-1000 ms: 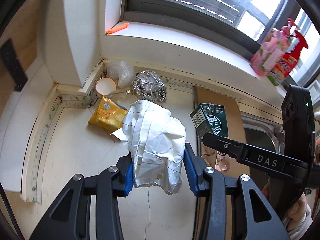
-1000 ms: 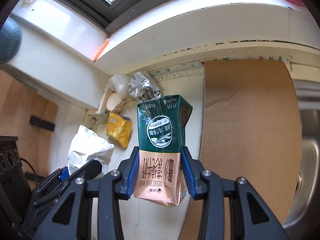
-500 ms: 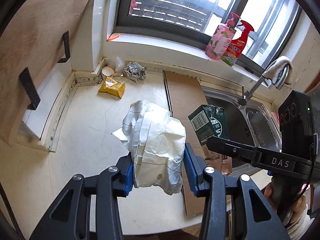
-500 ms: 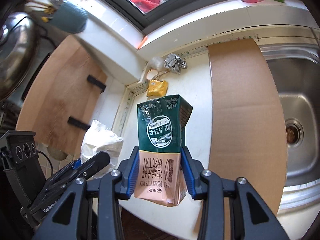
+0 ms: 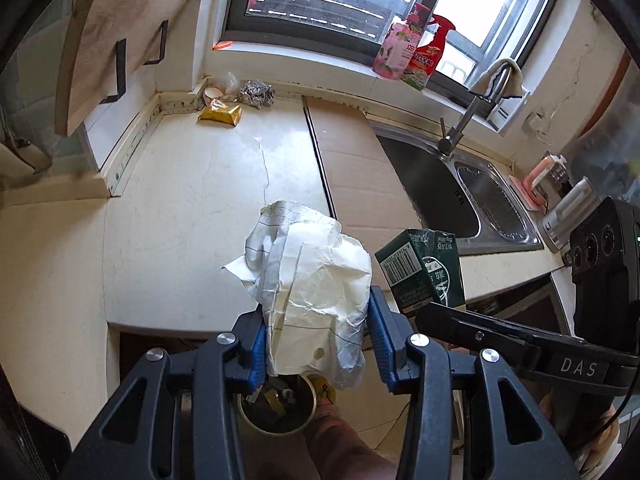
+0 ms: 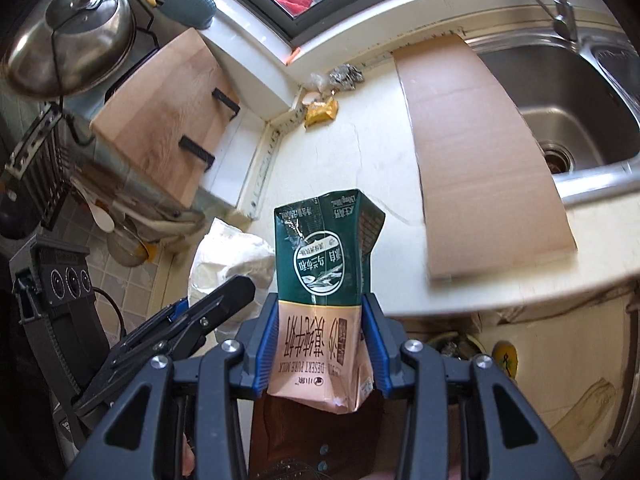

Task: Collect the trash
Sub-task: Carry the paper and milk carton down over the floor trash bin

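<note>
My left gripper (image 5: 316, 344) is shut on a crumpled white paper (image 5: 312, 280), held off the counter's front edge above a round bin (image 5: 276, 404) with trash inside. My right gripper (image 6: 320, 344) is shut on a green and tan milk carton (image 6: 324, 280), held just right of the left one; the carton also shows in the left wrist view (image 5: 424, 272). A yellow snack packet (image 5: 220, 114), a foil ball (image 5: 256, 94), a paper cup (image 5: 212, 92) and a clear plastic wrap (image 5: 232, 80) lie in the counter's far corner.
A cardboard sheet (image 6: 480, 152) lies on the white counter (image 5: 192, 208) beside a steel sink (image 6: 568, 112) with a tap (image 5: 468, 116). Spray bottles (image 5: 412, 48) stand on the windowsill. A wooden board (image 6: 168, 120) and a pot lid (image 6: 68, 36) hang left.
Both grippers have pulled back from the far corner and past the counter's front edge, each still holding its item. The bin has come into view under the left gripper.
</note>
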Demonstrator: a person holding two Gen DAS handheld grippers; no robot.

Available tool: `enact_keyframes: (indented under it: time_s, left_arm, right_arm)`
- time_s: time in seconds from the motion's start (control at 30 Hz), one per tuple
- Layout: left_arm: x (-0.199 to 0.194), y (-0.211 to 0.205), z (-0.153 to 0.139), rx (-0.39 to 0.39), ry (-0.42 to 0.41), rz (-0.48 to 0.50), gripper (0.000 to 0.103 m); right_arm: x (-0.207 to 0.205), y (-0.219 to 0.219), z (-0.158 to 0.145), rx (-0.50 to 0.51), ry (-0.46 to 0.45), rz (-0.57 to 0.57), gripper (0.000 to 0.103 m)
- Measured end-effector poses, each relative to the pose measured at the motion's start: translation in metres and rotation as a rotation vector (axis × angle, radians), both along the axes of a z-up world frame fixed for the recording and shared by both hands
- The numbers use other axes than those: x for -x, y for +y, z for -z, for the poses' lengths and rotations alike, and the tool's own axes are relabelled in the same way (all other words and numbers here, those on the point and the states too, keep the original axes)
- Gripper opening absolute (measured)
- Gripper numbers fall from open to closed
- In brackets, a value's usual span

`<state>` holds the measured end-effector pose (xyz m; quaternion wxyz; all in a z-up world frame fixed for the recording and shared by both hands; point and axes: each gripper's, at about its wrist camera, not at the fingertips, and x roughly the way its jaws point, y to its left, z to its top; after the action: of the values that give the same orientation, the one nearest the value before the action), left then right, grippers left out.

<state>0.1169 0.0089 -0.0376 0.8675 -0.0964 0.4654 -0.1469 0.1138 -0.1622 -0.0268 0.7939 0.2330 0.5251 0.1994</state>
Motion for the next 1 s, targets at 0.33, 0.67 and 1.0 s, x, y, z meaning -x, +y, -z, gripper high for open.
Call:
enact_keyframes:
  time_s: [0.33, 0.67, 1.0]
  left_arm:
    - [0.058, -0.007, 0.076, -0.020, 0.138, 0.016, 0.042]
    - [0.074, -0.019, 0.185, -0.049, 0.272, -0.012, 0.042]
    - [0.081, -0.018, 0.334, -0.041, 0.395, -0.046, 0.042]
  right_arm:
    - [0.065, -0.008, 0.060, 0.060, 0.161, -0.023, 0.040]
    - [0.079, -0.006, 0.165, 0.151, 0.311, -0.092, 0.040]
    - [0.076, -0.006, 0.304, 0.220, 0.390, -0.141, 0.041]
